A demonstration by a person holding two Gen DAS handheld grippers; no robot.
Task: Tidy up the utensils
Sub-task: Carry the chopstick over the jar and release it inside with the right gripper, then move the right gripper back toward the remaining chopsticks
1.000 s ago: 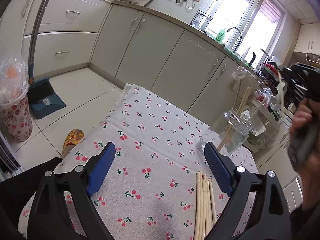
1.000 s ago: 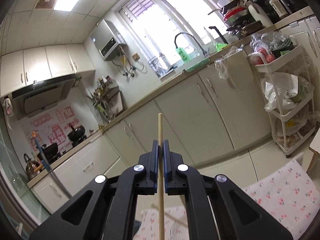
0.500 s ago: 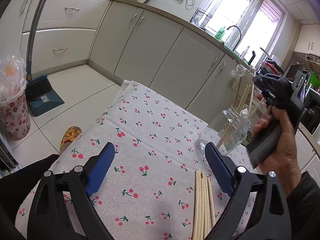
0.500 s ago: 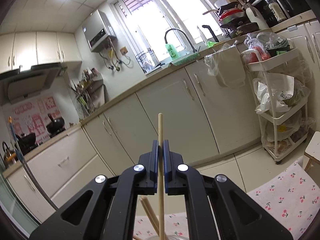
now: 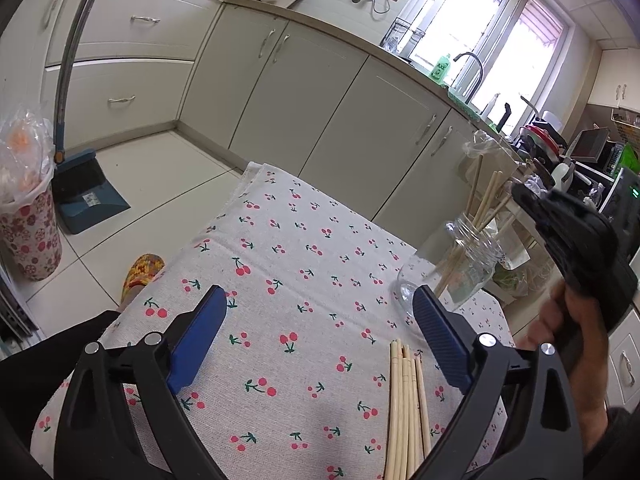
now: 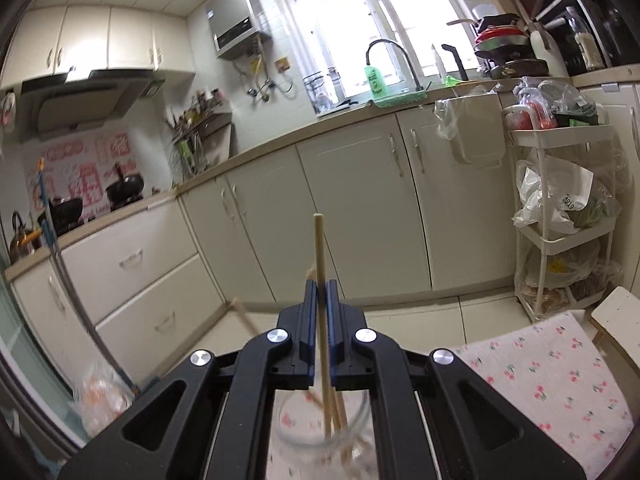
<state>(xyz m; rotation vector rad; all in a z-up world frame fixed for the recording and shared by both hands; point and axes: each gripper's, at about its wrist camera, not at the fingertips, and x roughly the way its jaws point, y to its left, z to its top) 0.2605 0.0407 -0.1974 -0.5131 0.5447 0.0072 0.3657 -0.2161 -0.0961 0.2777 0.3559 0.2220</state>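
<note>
Right now the right gripper (image 6: 319, 292) has its fingers (image 6: 309, 312) clamped narrow on a single chopstick (image 6: 320, 264). The stick runs upright through the gap between the two blue pads; its top end pokes well above the fingertips, its lower end reaches down into the mouth of the glass jar (image 6: 360, 412) directly below the fingers. At least one more chopstick leans in that jar, partly blurred, and the tip of another shows just left of the fingers.

From the left wrist view: same jar (image 5: 460, 268) stands on the cherry-print cloth (image 5: 288, 264) covering the surface, at its far right side, with several chopsticks leaning out of it toward the upper right. The right gripper body (image 5: 576, 236) hangs just right of the jar and above it, held in a hand (image 5: 576, 336); its fingertips are not clearly readable from this side.

Left gripper (image 5: 320, 336): fingers (image 5: 196, 336) spread wide, nothing between them, hovering low over the cloth. A loose bundle of chopsticks (image 5: 406, 408) lies flat on the cloth, lengthwise toward the camera, just inside the right-hand finger and not touching either pad. Jar sits beyond that same finger's tip, partly hidden by it.

Off the surface: a blue dustpan (image 5: 86, 196) on the floor tiles, a floral bin (image 5: 28, 236) with a plastic liner at the left, and a white trolley (image 6: 560, 216) stacked with bags by the cabinets.
</note>
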